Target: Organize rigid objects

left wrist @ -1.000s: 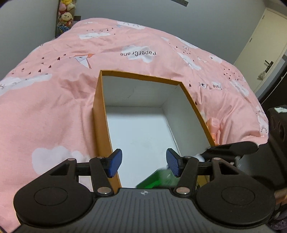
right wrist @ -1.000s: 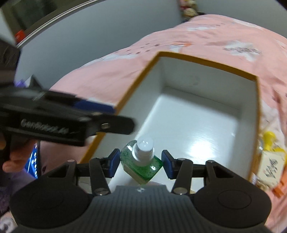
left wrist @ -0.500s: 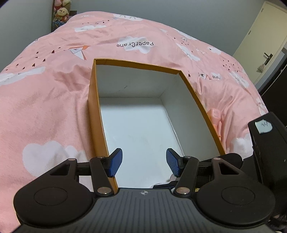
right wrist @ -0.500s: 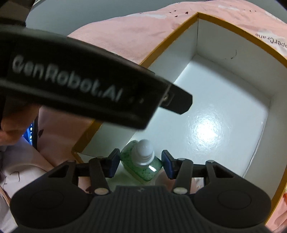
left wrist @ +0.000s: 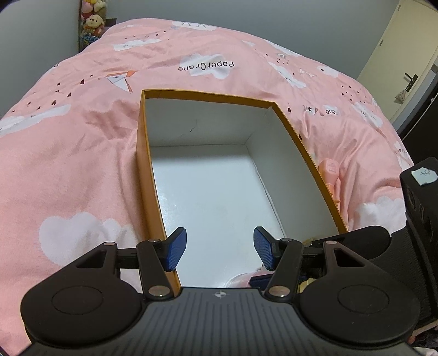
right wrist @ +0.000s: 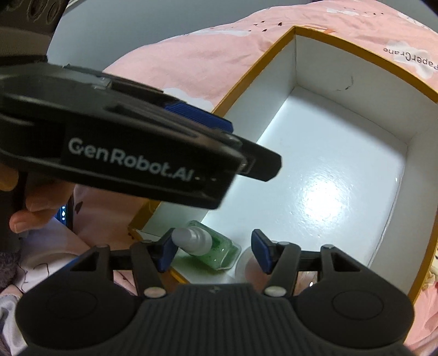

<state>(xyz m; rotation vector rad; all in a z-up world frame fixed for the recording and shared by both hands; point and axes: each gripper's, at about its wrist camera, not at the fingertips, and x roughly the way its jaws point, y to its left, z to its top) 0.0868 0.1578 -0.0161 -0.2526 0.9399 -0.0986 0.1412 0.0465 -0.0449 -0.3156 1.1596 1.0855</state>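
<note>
My right claw had just opened, releasing the green bottle in the box at six o'clock; I judged a straight lift safest.

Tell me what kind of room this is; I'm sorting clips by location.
Most likely a bedroom. A pink quilt with cloud and paper-crane prints covers what looks like a bed, stuffed toys are stacked in the far corner by the wall, and a room door with a lever handle stands at the right.

Orange-walled white-lined cardboard box ahead: floor mostly bare, passable. Green glass bottle with white cap lies below right gripper; black left gripper crosses above-left.
</note>
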